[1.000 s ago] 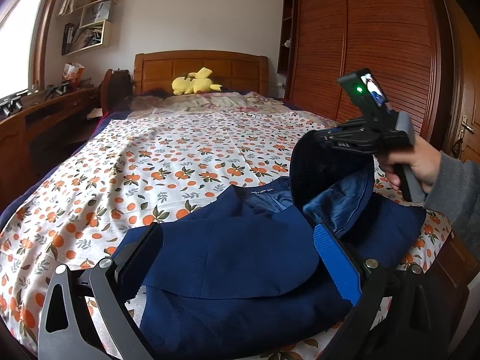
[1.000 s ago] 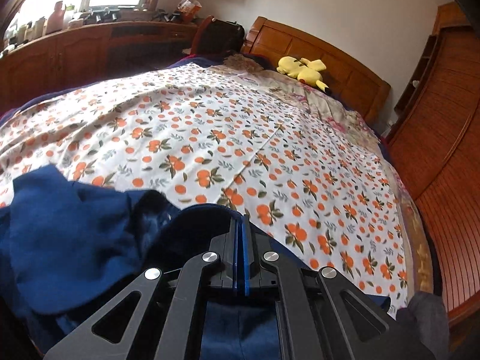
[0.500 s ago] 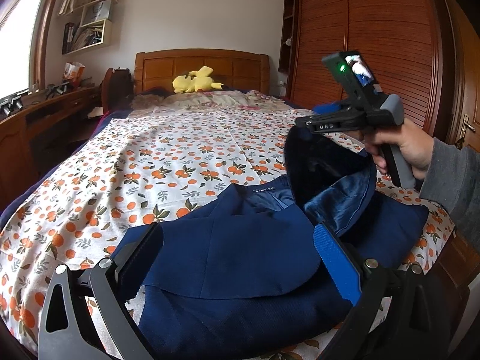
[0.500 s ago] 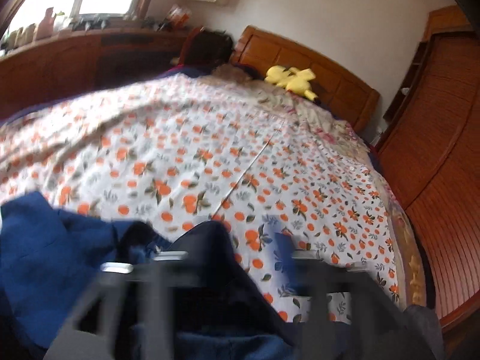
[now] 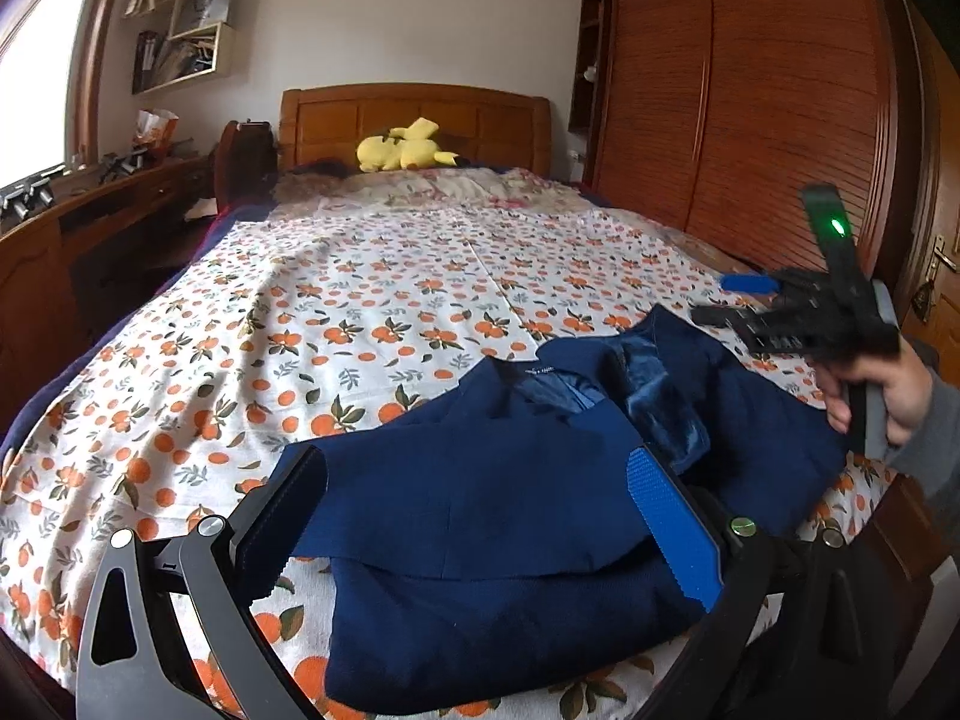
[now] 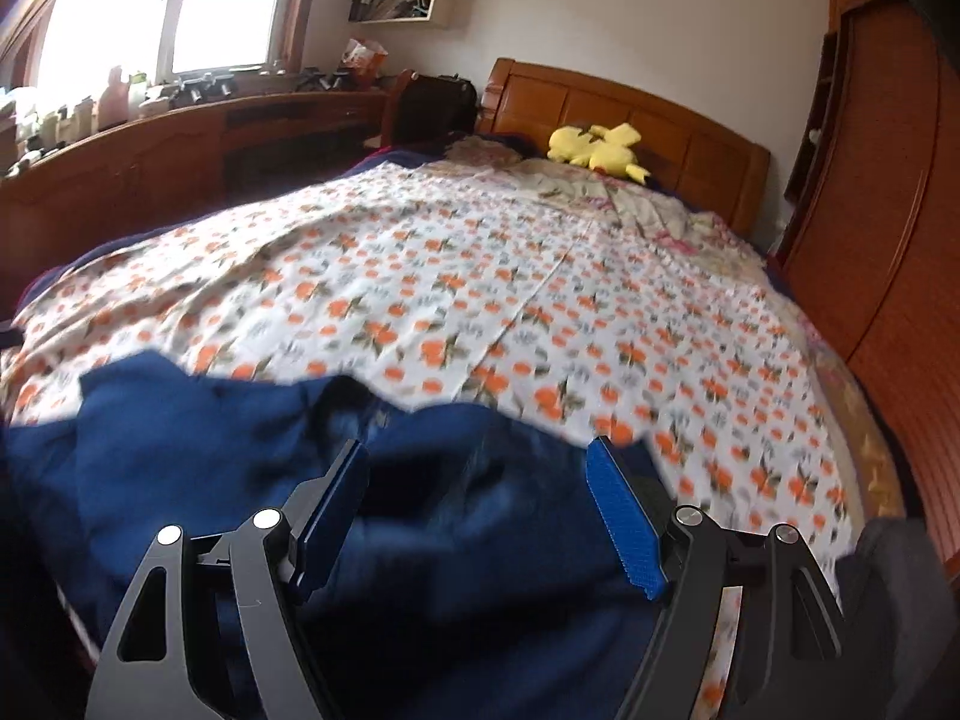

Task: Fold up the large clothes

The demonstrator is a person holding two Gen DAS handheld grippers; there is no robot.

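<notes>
Left gripper [image 5: 480, 498] is hovering low over the near edge of the bed, jaws spread wide, nothing pinched; the navy jacket [image 5: 516, 498] is lying partly folded between and beyond its fingers on the orange-print bedsheet [image 5: 360, 300]. The jacket is sitting at the near right corner of the bed, lining showing at the collar. Right gripper [image 6: 480, 498] is being held by a hand [image 5: 882, 396] at the jacket's right side; its jaws have just been opening and are standing apart, clear of the cloth. A yellow plush toy [image 5: 405, 147] is resting by the headboard [image 5: 414, 114].
</notes>
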